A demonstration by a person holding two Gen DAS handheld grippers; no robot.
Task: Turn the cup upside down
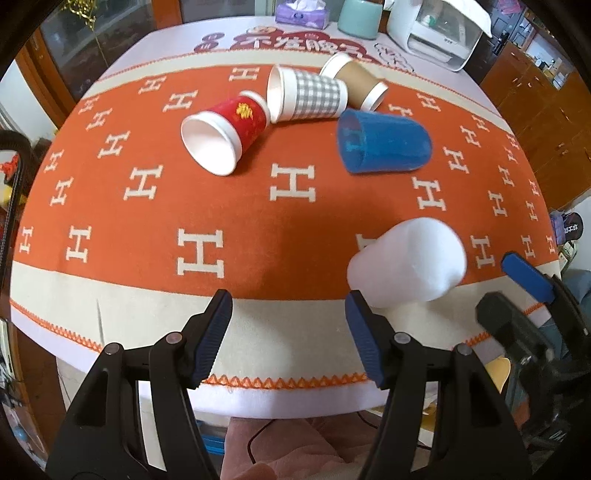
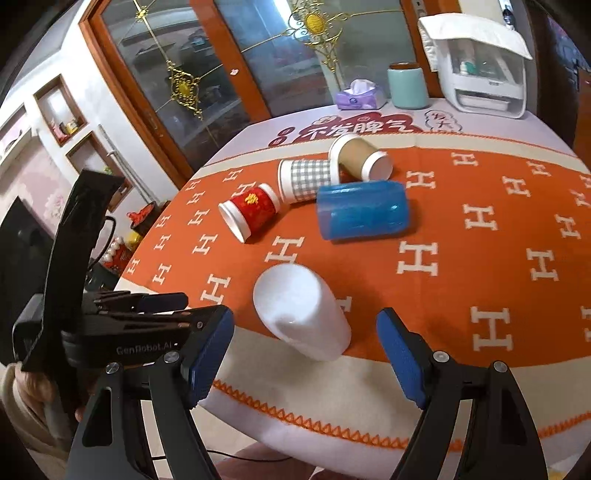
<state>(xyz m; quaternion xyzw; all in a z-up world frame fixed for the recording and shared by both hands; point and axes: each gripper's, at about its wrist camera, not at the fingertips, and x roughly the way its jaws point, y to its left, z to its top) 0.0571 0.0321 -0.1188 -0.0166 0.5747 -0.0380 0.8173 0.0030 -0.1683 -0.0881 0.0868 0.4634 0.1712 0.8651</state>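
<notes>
A white cup (image 1: 408, 260) stands upside down near the table's front edge, leaning slightly and a little blurred; it also shows in the right wrist view (image 2: 303, 310). Farther back, all on their sides, lie a red paper cup (image 1: 225, 134), a grey checked cup (image 1: 306, 94), a brown cup (image 1: 356, 81) and a blue plastic cup (image 1: 384, 142). My left gripper (image 1: 288, 339) is open and empty, just left of the white cup. My right gripper (image 2: 304, 354) is open, its jaws either side of the white cup, apart from it.
An orange tablecloth with white H marks (image 1: 291, 182) covers the table. At the back stand a purple tissue box (image 1: 303, 13), a teal canister (image 1: 360, 16) and a white appliance (image 1: 439, 33). Glass cabinet doors (image 2: 207, 74) lie behind.
</notes>
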